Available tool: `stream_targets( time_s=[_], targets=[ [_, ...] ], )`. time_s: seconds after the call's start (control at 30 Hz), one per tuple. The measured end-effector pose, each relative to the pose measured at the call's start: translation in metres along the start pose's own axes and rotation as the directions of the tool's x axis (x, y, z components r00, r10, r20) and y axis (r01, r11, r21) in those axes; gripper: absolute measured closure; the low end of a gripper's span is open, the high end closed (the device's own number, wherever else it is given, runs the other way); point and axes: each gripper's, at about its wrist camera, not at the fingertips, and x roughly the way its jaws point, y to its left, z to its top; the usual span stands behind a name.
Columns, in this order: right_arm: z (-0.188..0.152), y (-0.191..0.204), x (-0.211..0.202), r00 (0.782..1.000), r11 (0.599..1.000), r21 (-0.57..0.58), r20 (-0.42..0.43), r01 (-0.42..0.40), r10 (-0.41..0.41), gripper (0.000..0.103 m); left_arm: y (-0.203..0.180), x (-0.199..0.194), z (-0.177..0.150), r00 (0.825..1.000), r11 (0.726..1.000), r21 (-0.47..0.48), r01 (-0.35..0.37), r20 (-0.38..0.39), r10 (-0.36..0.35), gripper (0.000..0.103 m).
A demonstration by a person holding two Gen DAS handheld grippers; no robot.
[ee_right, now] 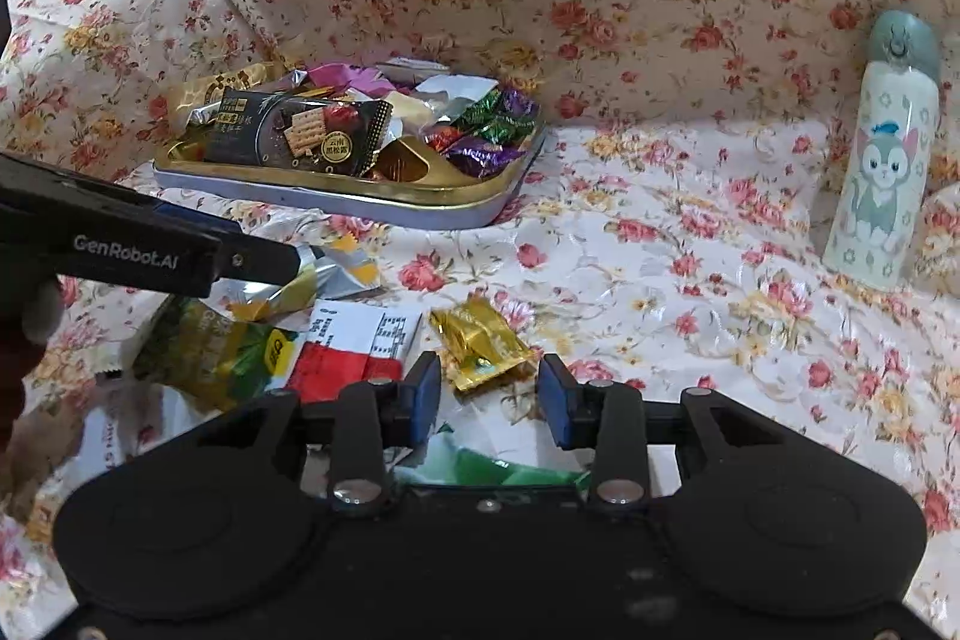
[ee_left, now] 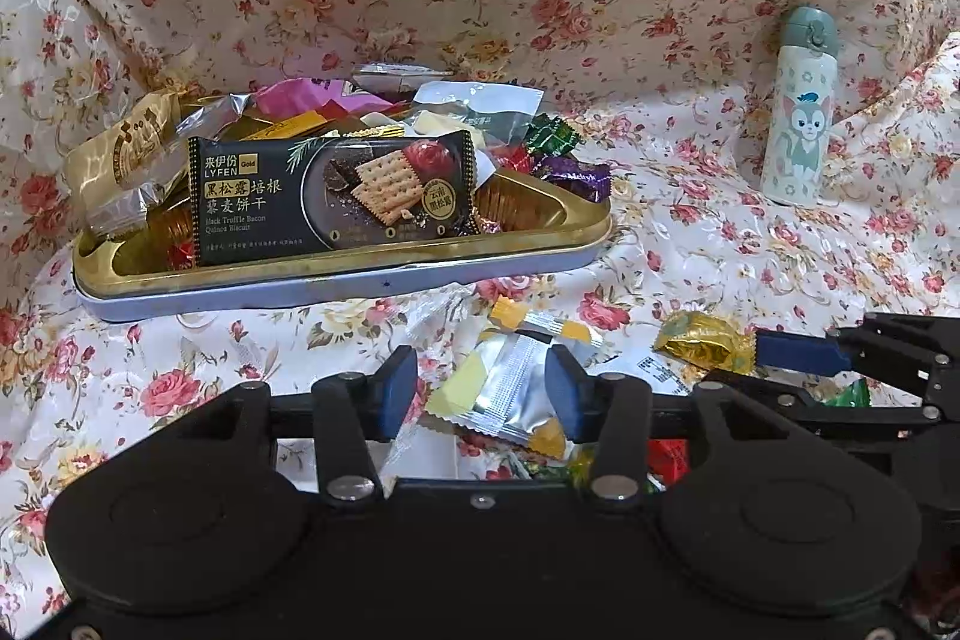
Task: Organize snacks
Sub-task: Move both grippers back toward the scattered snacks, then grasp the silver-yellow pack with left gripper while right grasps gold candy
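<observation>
Landmark: oblong gold-lined tin tray (ee_left: 336, 274) heaped with wrapped snacks, on the floral-cloth bed (ee_left: 690, 244).
Left tongs (ee_left: 480, 388): part open, astride a silver-and-yellow foil sachet (ee_left: 510, 394) on the near side of the tray; pads seemingly not pressing it.
Right tongs (ee_right: 489, 394): part open, just short of a crumpled gold foil candy (ee_right: 480, 340), near side of the tray.
Left view only: black truffle-biscuit packet (ee_left: 330, 196) readable, propped in the tray.
Right view only: green snack bag (ee_right: 210, 352) and red-and-white packet (ee_right: 354, 340) near the candy.
Both: cartoon-cat flask (ee_right: 882, 178) standing well right of the tray.
</observation>
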Motion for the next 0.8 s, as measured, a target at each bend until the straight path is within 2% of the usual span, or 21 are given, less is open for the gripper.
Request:
stream_targets(
  time_s=[0.23,0.37,0.53,0.63,0.8],
  targets=[
    [0.006,-0.003,0.009,1.000,1.000,-0.019,0.008,-0.013,0.013,0.061,-0.004,0.000,-0.001,1.000,0.999,0.035,0.026,0.001,-0.026,0.048],
    [0.009,-0.009,0.015,1.000,1.000,0.006,0.006,-0.013,0.013,0.058,-0.008,0.006,-0.002,0.999,0.997,0.063,0.038,-0.002,-0.038,0.042],
    [0.008,-0.014,0.016,1.000,0.999,0.047,0.004,-0.013,0.013,0.054,-0.010,0.015,-0.008,1.000,0.995,0.098,0.002,0.003,-0.002,0.042],
    [0.008,-0.014,0.017,1.000,0.999,0.052,0.003,-0.013,0.013,0.053,-0.008,0.016,-0.006,1.000,0.996,0.082,0.017,0.005,-0.017,0.039],
    [0.007,-0.013,0.016,1.000,0.999,0.048,0.004,-0.002,0.002,0.053,-0.009,0.016,-0.009,1.000,0.996,0.090,-0.003,0.022,0.001,0.038]
  ],
)
